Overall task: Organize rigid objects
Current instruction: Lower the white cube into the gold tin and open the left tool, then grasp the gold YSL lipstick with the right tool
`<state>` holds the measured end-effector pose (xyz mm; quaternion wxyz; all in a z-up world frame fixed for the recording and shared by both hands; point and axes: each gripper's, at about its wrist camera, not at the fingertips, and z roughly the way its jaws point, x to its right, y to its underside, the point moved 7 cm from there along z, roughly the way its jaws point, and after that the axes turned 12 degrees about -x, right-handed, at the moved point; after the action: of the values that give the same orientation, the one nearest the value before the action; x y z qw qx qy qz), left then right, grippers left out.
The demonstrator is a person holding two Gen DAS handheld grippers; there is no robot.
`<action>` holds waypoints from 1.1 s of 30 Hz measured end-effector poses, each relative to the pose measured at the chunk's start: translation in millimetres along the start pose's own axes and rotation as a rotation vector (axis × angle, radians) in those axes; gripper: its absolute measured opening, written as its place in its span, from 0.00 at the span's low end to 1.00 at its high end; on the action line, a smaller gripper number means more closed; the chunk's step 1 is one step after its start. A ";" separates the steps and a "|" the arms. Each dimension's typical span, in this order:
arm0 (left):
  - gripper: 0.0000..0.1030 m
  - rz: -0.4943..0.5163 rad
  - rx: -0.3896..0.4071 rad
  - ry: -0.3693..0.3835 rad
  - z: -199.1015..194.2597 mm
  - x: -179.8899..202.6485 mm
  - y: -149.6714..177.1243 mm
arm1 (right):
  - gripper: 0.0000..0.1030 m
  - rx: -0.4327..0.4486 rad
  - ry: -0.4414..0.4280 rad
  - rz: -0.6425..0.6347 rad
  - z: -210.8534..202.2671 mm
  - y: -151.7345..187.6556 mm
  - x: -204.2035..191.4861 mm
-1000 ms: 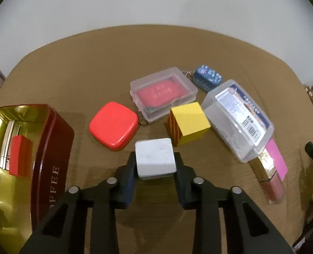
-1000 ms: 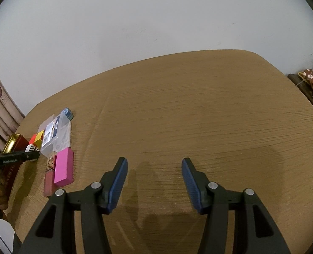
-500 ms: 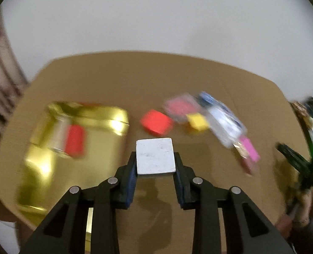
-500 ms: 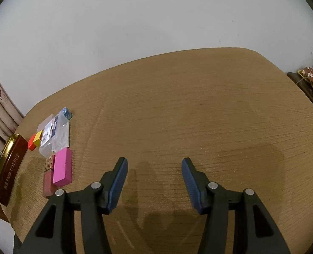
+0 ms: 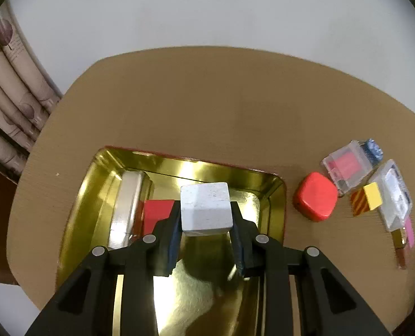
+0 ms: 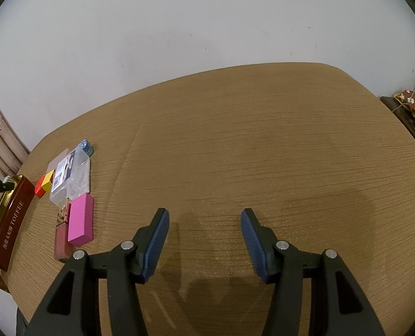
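Observation:
My left gripper (image 5: 206, 224) is shut on a white cube (image 5: 206, 210) and holds it above the open gold-lined tin (image 5: 274, 196). A red block (image 5: 157, 214) and a silvery bar (image 5: 126, 207) lie in the tin. To the right on the table lie a red rounded box (image 5: 315, 196), a yellow striped cube (image 5: 367, 203), a clear case with a red insert (image 5: 346, 166) and a clear labelled box (image 5: 393, 196). My right gripper (image 6: 204, 238) is open and empty over bare table, far right of the tin (image 6: 7, 229).
A pink block (image 6: 80, 224), a lipstick-like tube (image 6: 61, 240) and a blue keychain (image 6: 85, 147) lie with the group at the table's left in the right wrist view. Curtains (image 5: 8, 89) hang past the left edge. A side shelf (image 6: 414, 112) stands at the right.
My left gripper lifted the white cube off the table and carried it left to above the open tin. My right gripper has stayed still and open.

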<state>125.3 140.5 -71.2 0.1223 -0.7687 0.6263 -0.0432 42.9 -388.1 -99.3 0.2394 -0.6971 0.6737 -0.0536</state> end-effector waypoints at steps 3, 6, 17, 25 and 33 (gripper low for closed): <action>0.27 0.000 -0.001 -0.002 9.2 -0.2 -0.7 | 0.53 0.000 -0.001 0.000 0.3 -0.2 -0.4; 0.28 0.004 -0.016 -0.012 17.7 0.3 -0.7 | 0.53 -0.001 0.000 0.000 0.2 -0.1 -0.2; 0.39 -0.055 0.096 0.016 -34.1 1.9 20.6 | 0.53 0.006 -0.002 0.000 -0.1 -0.7 -0.5; 0.69 -0.076 0.261 0.101 -121.7 32.0 114.7 | 0.53 0.064 -0.056 -0.156 -26.1 10.1 -48.3; 0.71 -0.058 0.168 0.227 -109.6 63.1 206.0 | 0.53 -0.170 -0.242 -0.352 -1.2 48.5 -161.8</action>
<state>-81.6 26.2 -20.7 0.1134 -0.7637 0.6078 -0.1859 -15.9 -231.3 -77.8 0.2460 -0.8228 0.5102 0.0465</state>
